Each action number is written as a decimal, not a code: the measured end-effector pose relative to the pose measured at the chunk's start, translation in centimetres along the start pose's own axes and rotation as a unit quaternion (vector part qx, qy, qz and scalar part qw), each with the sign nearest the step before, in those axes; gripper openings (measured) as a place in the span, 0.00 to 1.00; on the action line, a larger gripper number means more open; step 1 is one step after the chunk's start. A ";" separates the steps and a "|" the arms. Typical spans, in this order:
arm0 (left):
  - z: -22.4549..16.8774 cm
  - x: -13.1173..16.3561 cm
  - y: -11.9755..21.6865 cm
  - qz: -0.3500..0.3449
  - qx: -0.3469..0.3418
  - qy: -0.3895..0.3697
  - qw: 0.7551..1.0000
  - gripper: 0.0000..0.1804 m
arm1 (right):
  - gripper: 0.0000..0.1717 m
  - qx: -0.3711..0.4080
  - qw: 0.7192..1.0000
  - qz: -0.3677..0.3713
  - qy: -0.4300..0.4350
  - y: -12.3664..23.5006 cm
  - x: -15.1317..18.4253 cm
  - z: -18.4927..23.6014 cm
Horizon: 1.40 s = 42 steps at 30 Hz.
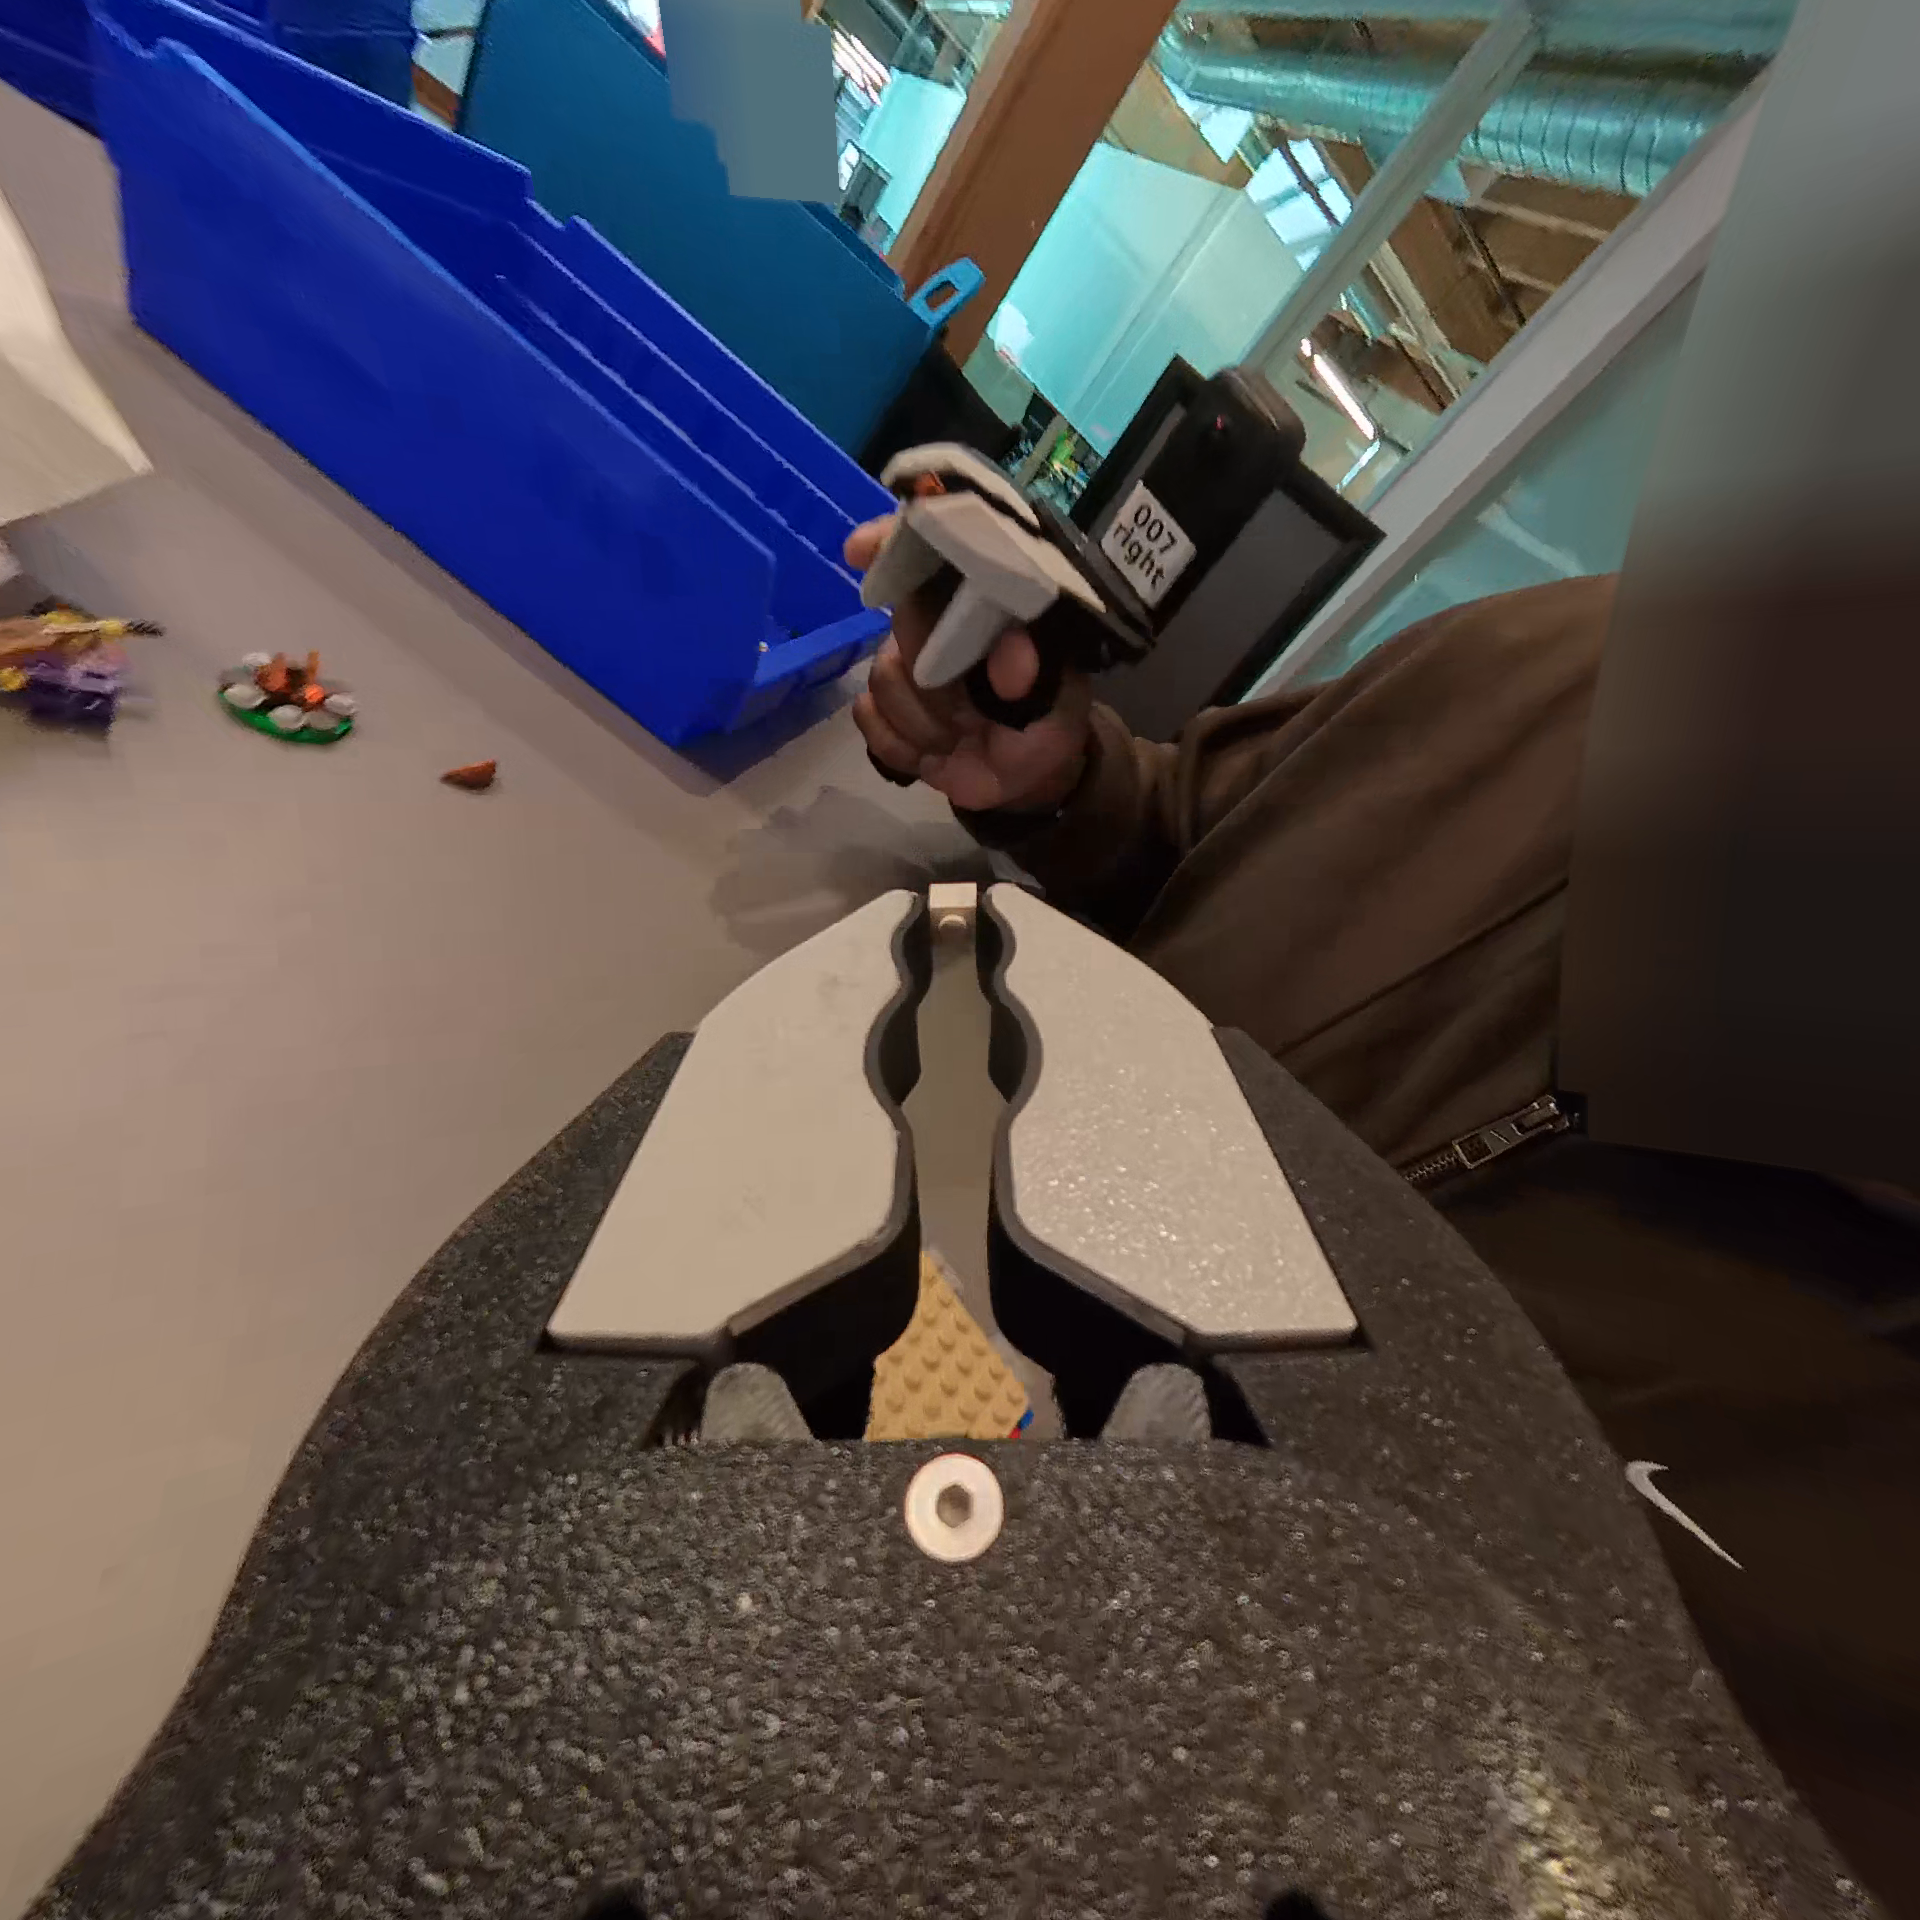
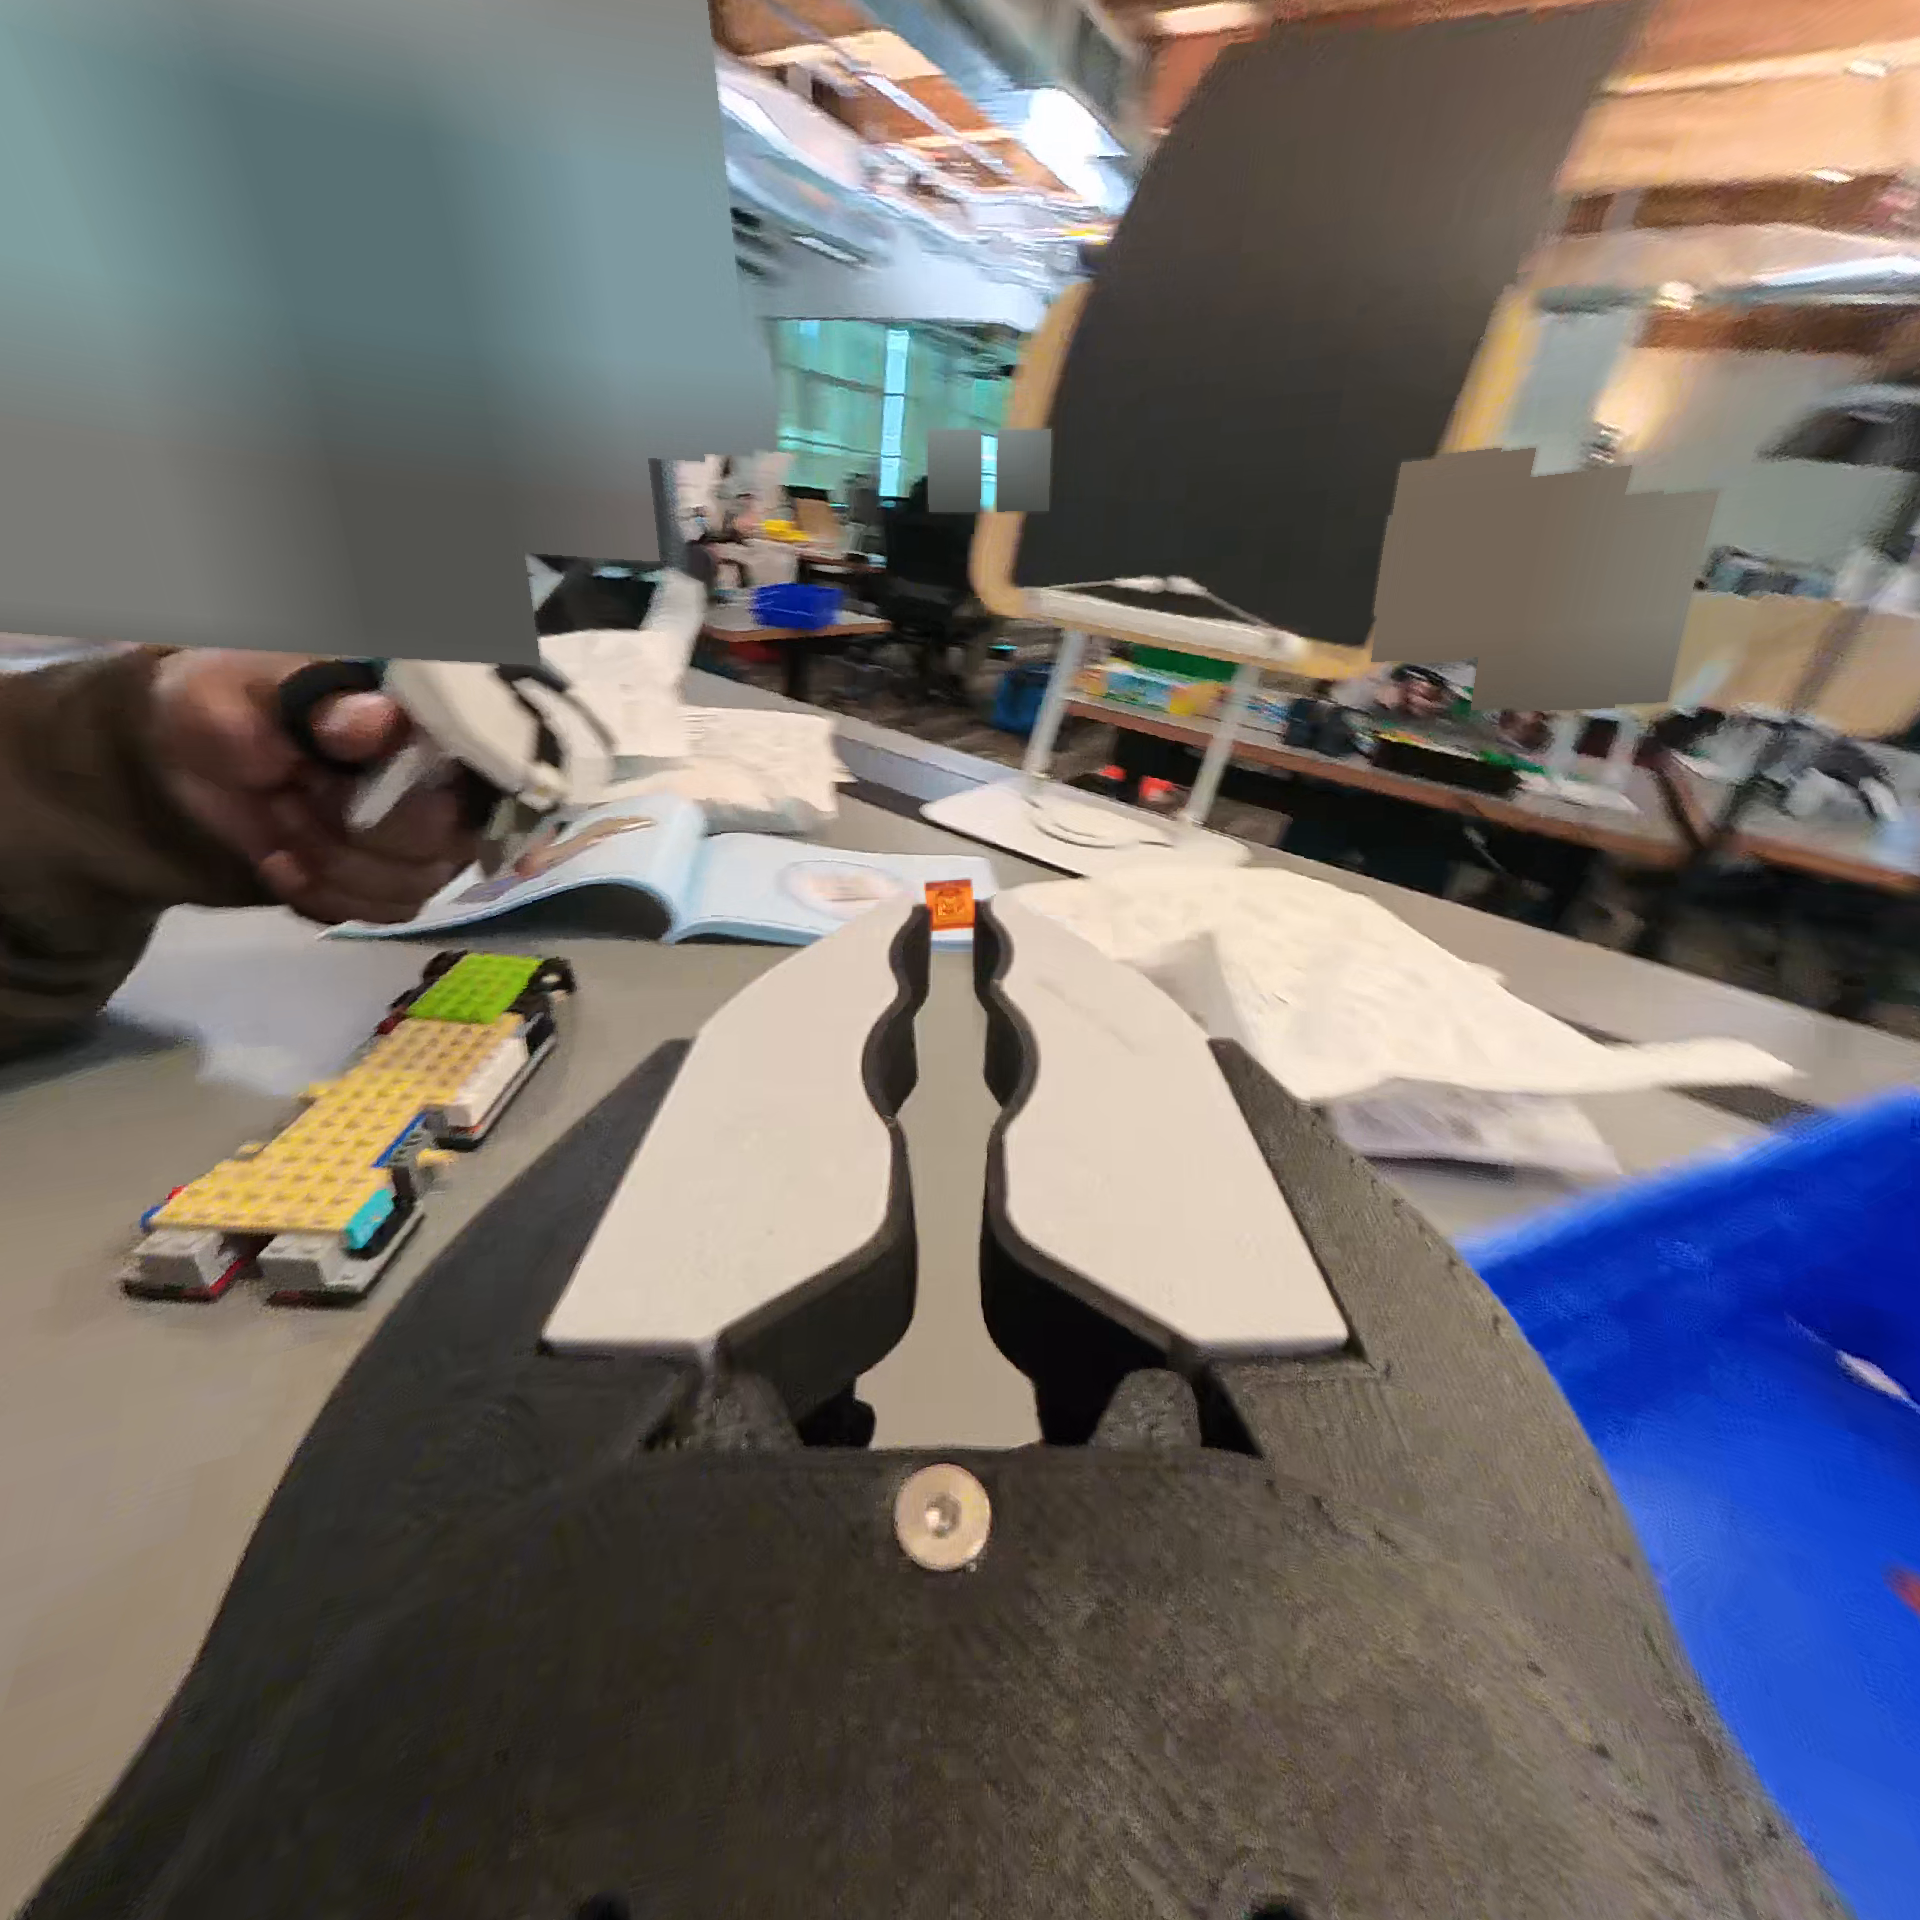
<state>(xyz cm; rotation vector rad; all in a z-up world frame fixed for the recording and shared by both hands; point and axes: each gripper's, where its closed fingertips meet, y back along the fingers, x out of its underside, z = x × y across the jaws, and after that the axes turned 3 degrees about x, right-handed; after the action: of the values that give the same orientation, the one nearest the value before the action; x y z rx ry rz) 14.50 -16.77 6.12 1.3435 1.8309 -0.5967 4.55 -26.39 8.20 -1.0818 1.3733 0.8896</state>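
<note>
1. The left gripper (image 1: pixel 953 906) pinches one tan one-stud brick (image 1: pixel 953 902) above open grey table (image 1: pixel 312 1039), jaws nearly closed.
2. The right gripper (image 2: pixel 949 914) clamps one orange translucent brick (image 2: pixel 949 902); one blue bin (image 2: pixel 1714 1403) borders its right.

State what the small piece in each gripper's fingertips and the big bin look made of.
Tan piece: matte moulded plastic, judging by its round stud. Orange piece: seemingly translucent glossy plastic, glowing at its edges. Blue bin: rigid plastic, smooth with a slight sheen and moulded ribs.

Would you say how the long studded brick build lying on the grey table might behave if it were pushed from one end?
The brick build lies flat and low, so it probably slides rather than tips. It looks stiff, though its stacked plates could separate under a hard shove.
</note>
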 end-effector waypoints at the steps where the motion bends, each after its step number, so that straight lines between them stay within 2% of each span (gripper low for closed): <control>1: -0.3 -0.4 -1.0 0.012 0.003 -0.008 1.000 0.04 | 0.05 0.036 0.999 0.005 -0.009 1.2 -0.4 -2.0; 3: -0.8 -1.5 -3.3 0.034 0.011 -0.026 0.999 0.04 | 0.05 0.120 0.992 0.029 -0.008 3.5 -1.0 -6.5; 6: -0.8 -4.2 -7.6 0.062 0.003 -0.052 0.997 0.04 | 0.05 0.222 0.969 0.105 -0.025 6.6 0.2 -12.6; 9: 0.5 -7.2 -12.8 0.082 -0.019 -0.096 0.992 0.04 | 0.17 0.255 0.953 0.148 -0.074 8.5 1.4 -15.5; 14: 4.5 -10.5 -20.4 0.087 -0.048 -0.103 0.990 0.05 | 0.25 0.242 0.952 0.144 -0.121 9.7 1.7 -15.7; 19: 8.2 -11.0 -23.2 0.102 -0.094 -0.097 0.986 0.19 | 0.27 0.198 0.966 0.123 -0.116 9.9 1.1 -13.7; 21: 8.3 -11.2 -22.8 0.096 -0.101 -0.100 0.985 0.21 | 0.27 0.169 0.972 0.118 -0.115 9.6 1.1 -12.5; 24: 7.5 -11.2 -20.3 0.083 -0.105 -0.116 0.984 0.22 | 0.25 0.106 0.982 0.106 -0.117 8.5 0.8 -9.7; 30: 5.6 -9.0 -10.5 0.063 -0.144 -0.163 0.974 0.25 | 0.23 -0.060 0.986 0.120 -0.104 4.4 1.0 -0.8; 32: 4.2 -8.2 -7.5 0.020 -0.140 -0.158 0.977 0.25 | 0.23 -0.099 0.981 0.107 -0.128 2.6 1.0 1.6; 34: 2.3 -7.9 -5.2 -0.064 -0.116 -0.132 0.982 0.22 | 0.23 -0.127 0.971 0.073 -0.191 0.6 0.1 3.3; 37: 0.0 -8.7 -2.3 -0.247 -0.059 -0.065 0.965 0.19 | 0.17 -0.148 0.928 -0.027 -0.341 -2.7 -3.2 4.3; 40: -2.4 -9.0 -0.4 -0.389 0.047 -0.010 0.920 0.19 | 0.12 -0.161 0.849 -0.163 -0.477 -5.4 -7.3 3.8; 42: -3.6 -9.0 0.6 -0.450 0.081 -0.015 0.889 0.23 | 0.09 -0.156 0.808 -0.228 -0.520 -6.8 -9.0 3.2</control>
<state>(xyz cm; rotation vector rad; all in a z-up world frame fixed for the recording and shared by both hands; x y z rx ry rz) 15.27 -19.13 15.52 0.4828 2.3755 -1.2505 11.69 -24.31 17.32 -0.8552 0.0377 1.0996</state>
